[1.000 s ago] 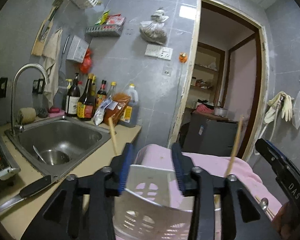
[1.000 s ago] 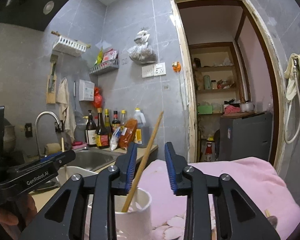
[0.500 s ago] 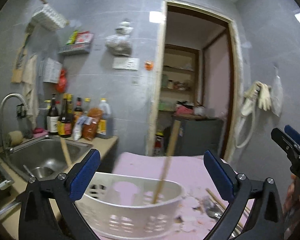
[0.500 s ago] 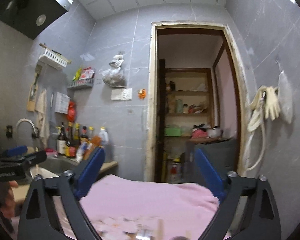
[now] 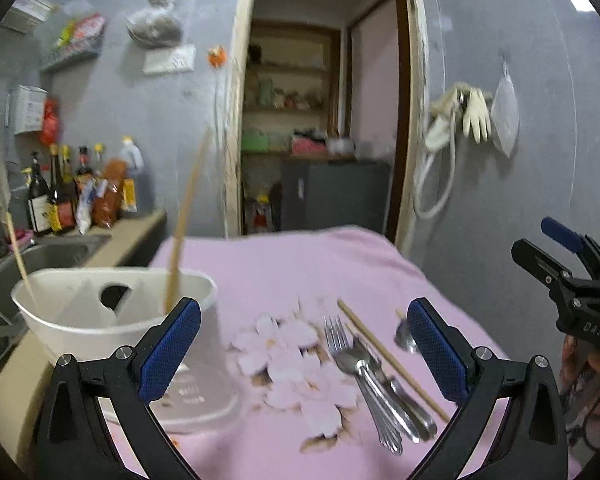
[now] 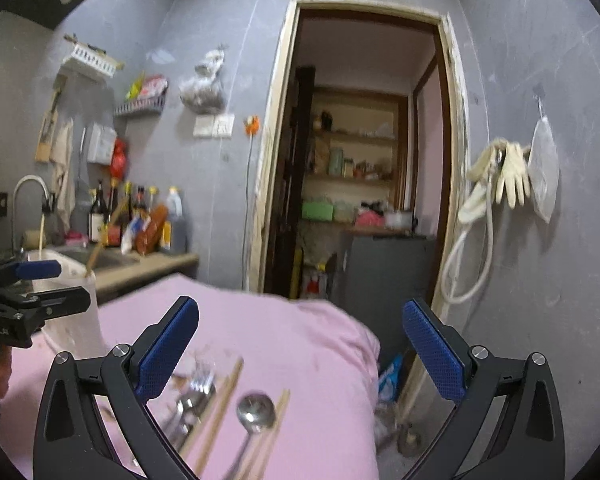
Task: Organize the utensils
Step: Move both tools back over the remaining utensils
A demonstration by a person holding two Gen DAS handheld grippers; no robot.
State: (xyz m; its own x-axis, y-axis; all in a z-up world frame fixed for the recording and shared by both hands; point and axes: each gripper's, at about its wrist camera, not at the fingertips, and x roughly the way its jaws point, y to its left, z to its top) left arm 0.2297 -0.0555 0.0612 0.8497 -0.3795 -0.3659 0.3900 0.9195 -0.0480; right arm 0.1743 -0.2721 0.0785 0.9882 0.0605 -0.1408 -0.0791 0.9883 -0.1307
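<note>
A white utensil holder [image 5: 116,320] stands at the left of the pink cloth [image 5: 292,268] with two chopsticks [image 5: 184,220] upright in it; it also shows in the right wrist view [image 6: 74,320]. Forks and spoons [image 5: 372,376] lie on the cloth beside a loose chopstick [image 5: 388,356]. In the right wrist view a spoon [image 6: 256,408], a fork [image 6: 198,388] and chopsticks [image 6: 220,400] lie below my right gripper [image 6: 300,348], which is open and empty. My left gripper [image 5: 304,344] is open and empty, right of the holder.
A steel sink [image 5: 32,256] and sauce bottles [image 5: 60,196] are on the counter at left. An open doorway [image 6: 360,160] lies ahead. Gloves and a hose [image 6: 496,184] hang on the right wall. The cloth's right edge drops to the floor [image 6: 400,432].
Both grippers have opened wide and drawn back from the holder. The chopsticks stay standing in it. Both views have swung right toward the utensils on the cloth.
</note>
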